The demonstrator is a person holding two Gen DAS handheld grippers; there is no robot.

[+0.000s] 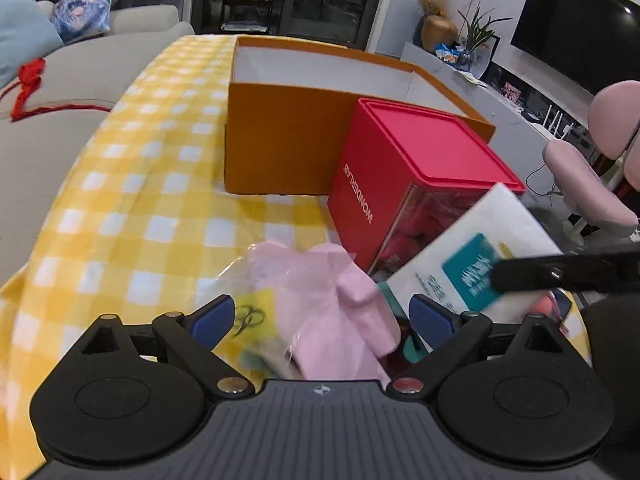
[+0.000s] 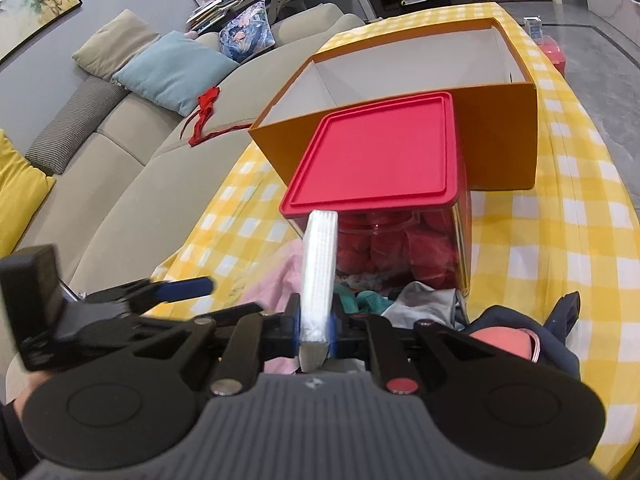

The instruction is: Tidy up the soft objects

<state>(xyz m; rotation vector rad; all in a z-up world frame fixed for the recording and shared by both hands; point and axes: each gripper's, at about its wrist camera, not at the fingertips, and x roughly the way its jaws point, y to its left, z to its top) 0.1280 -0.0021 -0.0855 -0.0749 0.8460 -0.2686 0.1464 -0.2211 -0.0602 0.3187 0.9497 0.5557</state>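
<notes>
While the right gripper (image 2: 316,330) pinches a flat white tissue pack (image 2: 318,264) edge-on between its blue pads, the pack juts forward toward the red-lidded box (image 2: 372,156); in the left wrist view the same pack (image 1: 472,248) shows its teal label with a black finger of the right gripper (image 1: 560,274) across it. The left gripper (image 1: 322,316) stands spread with nothing pressed between its pads, above a pink cloth in clear wrap (image 1: 332,312) that lies at the near end of the table. Beside the cloth, close to the right gripper, a heap of soft things lies: a teal piece (image 2: 368,298), a grey piece (image 2: 424,300) and a dark navy garment (image 2: 532,340) with a coral patch. The red-lidded box has a clear wall that shows red soft items (image 2: 396,244) packed inside, and its lid is on. Just behind it, touching or nearly so, stands an open orange box (image 1: 280,140) with a white inside that appears bare. All of it rests on a table with a yellow-and-white checked cloth (image 1: 132,208). Along one long edge of the table runs a beige sofa (image 2: 120,184) with a light blue cushion (image 2: 176,68), a yellow cushion and a red ribbon (image 2: 204,114). Past the other edge stand a pink chair (image 1: 592,184), a dark television (image 1: 580,28) and a golden vase (image 1: 438,32).
</notes>
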